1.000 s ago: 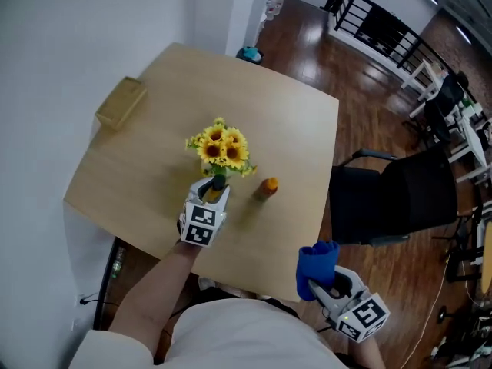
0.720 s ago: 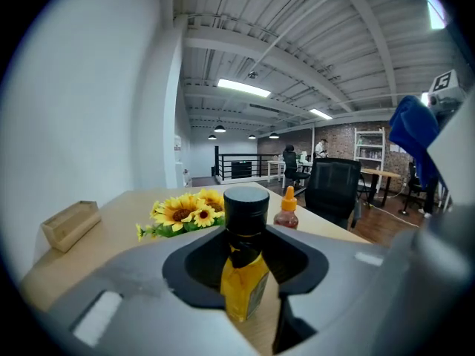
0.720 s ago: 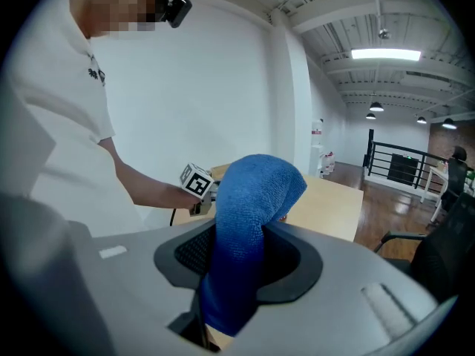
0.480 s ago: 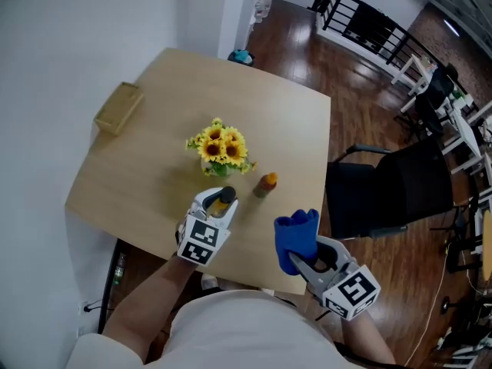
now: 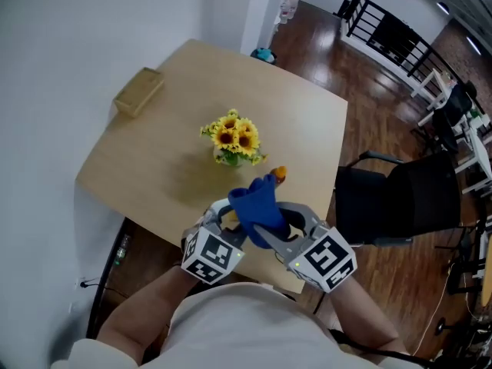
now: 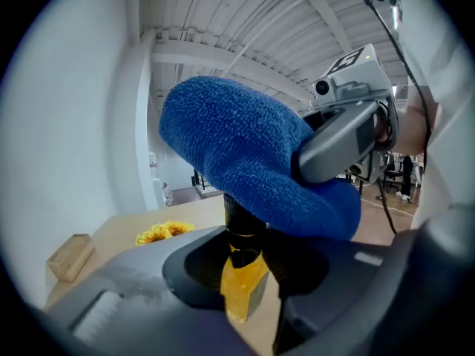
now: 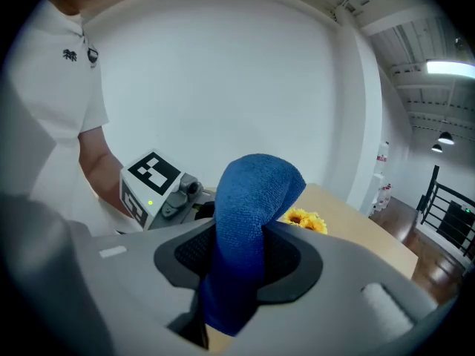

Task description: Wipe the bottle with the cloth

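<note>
A small bottle point(image 6: 243, 277) of yellow liquid with a black cap stands upright between the jaws of my left gripper point(image 6: 241, 302), which is shut on it. A blue cloth point(image 6: 245, 162) lies over the bottle's cap. My right gripper point(image 7: 237, 288) is shut on that blue cloth point(image 7: 249, 228). In the head view both grippers meet at the table's near edge, the left gripper point(image 5: 223, 223) beside the right gripper point(image 5: 288, 225). There the blue cloth point(image 5: 257, 206) hides the bottle.
A bunch of sunflowers point(image 5: 234, 138) stands mid-table, with a small orange-capped bottle point(image 5: 278, 174) to its right. A wooden box point(image 5: 138, 92) lies at the table's far left. A black chair point(image 5: 400, 198) stands right of the table point(image 5: 154, 160).
My right gripper has swung left with the cloth from beyond the table's near right edge onto the bottle. The left gripper has drawn the bottle back from the flowers to the near edge.
</note>
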Action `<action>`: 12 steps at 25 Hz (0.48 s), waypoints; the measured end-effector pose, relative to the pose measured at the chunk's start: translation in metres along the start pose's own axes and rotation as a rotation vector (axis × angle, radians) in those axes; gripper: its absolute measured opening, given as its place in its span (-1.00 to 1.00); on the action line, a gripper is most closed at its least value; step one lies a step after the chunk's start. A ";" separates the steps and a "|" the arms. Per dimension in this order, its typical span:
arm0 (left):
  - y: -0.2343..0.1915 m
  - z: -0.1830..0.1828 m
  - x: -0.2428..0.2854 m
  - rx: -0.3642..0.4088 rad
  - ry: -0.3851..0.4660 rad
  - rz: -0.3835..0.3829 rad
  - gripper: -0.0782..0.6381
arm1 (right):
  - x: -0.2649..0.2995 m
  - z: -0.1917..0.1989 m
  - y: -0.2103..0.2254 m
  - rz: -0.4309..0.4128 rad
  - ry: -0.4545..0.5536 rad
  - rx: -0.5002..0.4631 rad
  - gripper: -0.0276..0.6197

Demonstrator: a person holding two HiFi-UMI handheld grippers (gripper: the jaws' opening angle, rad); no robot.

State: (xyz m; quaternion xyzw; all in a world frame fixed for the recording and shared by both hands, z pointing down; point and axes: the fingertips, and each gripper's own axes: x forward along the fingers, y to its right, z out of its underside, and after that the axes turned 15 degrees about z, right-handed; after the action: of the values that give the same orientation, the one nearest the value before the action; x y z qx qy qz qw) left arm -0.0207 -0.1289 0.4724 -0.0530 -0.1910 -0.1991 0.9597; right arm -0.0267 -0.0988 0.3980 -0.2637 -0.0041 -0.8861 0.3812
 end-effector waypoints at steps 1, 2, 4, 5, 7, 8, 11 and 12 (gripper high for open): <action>0.003 -0.001 -0.001 -0.004 -0.001 -0.003 -0.37 | -0.002 0.003 0.002 -0.004 0.001 0.011 -0.44; 0.005 -0.001 -0.003 -0.010 -0.002 -0.006 -0.37 | -0.005 0.007 0.006 -0.004 0.004 0.025 -0.44; 0.011 -0.003 -0.004 -0.026 0.000 -0.010 -0.37 | -0.013 0.014 0.016 0.008 0.012 0.056 -0.44; 0.014 -0.007 -0.006 -0.034 0.004 -0.012 -0.37 | -0.018 0.016 0.023 0.016 0.019 0.071 -0.44; 0.018 -0.020 -0.011 -0.038 0.017 -0.018 -0.37 | -0.028 0.016 0.033 0.031 0.041 0.088 -0.44; 0.020 -0.027 -0.013 -0.043 0.027 -0.016 -0.37 | -0.032 0.016 0.036 0.034 0.053 0.094 -0.44; 0.025 -0.042 -0.020 -0.088 0.062 0.006 -0.36 | -0.038 0.020 0.036 0.023 0.075 0.115 -0.44; 0.028 -0.047 -0.022 -0.098 0.069 0.011 -0.36 | -0.038 0.024 0.034 0.016 0.078 0.124 -0.44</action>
State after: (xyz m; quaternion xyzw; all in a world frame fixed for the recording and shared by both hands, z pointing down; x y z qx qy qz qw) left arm -0.0115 -0.1043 0.4197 -0.0941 -0.1475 -0.2045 0.9631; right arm 0.0291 -0.0927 0.3945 -0.2049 -0.0418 -0.8907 0.4037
